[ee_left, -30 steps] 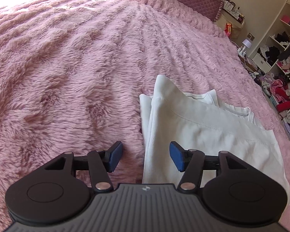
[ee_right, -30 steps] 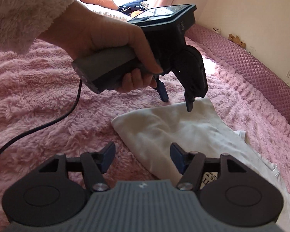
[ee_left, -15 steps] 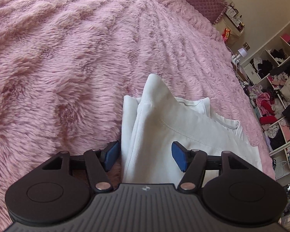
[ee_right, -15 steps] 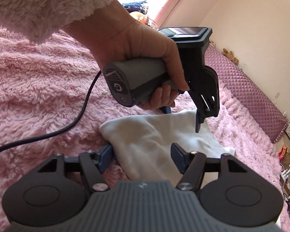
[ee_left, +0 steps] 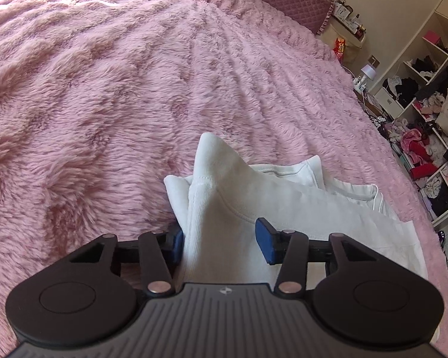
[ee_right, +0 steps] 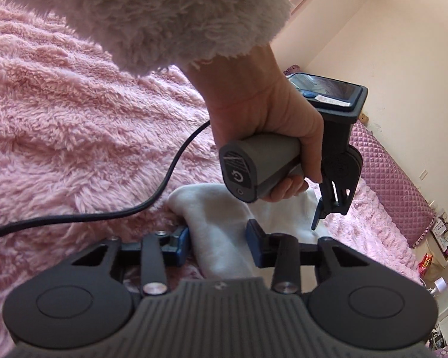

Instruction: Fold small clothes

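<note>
Since the earlier frame both grippers have slid onto the white garment (ee_left: pixel 283 208), low centre on the pink blanket (ee_left: pixel 104 104). The left gripper (ee_left: pixel 221 240) and right gripper (ee_right: pixel 218 246) are closing with cloth between their pads; contact is unclear, the near hem hidden.

White garment (ee_left: pixel 283 203), fluffy pink blanket (ee_left: pixel 104 104), blue-padded black jaws, quilted mauve headboard (ee_left: pixel 271 0)
</note>
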`<move>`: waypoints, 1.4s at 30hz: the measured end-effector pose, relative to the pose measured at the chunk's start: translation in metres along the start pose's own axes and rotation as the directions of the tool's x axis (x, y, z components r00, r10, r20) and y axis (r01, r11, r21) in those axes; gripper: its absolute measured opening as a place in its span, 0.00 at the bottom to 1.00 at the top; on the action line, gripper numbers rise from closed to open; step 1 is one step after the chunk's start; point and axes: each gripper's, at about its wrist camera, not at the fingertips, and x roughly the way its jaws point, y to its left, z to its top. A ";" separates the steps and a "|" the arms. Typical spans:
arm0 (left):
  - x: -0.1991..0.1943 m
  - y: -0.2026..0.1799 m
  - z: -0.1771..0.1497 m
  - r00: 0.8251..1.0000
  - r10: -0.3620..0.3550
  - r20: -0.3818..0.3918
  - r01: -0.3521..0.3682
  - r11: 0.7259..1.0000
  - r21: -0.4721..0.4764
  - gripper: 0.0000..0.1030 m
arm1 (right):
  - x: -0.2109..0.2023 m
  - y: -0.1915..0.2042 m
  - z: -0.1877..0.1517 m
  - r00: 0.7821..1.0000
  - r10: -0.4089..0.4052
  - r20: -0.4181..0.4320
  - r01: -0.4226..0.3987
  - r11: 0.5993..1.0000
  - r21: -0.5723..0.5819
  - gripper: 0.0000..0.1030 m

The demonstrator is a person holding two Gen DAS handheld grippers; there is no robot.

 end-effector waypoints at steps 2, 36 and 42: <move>-0.001 0.001 -0.001 1.000 0.005 0.006 -0.005 1.000 0.002 0.42 | 0.000 0.002 0.004 1.000 -0.008 0.002 0.008 1.000 -0.010 0.31; -0.044 -0.086 0.048 0.982 -0.185 0.034 0.189 0.964 -0.189 0.10 | -0.111 -0.126 -0.010 0.981 -0.195 0.012 0.169 0.876 0.451 0.00; -0.023 -0.160 0.045 0.972 -0.234 0.005 0.233 0.965 -0.121 0.10 | -0.149 -0.168 -0.047 0.957 -0.288 -0.039 0.262 0.798 0.543 0.00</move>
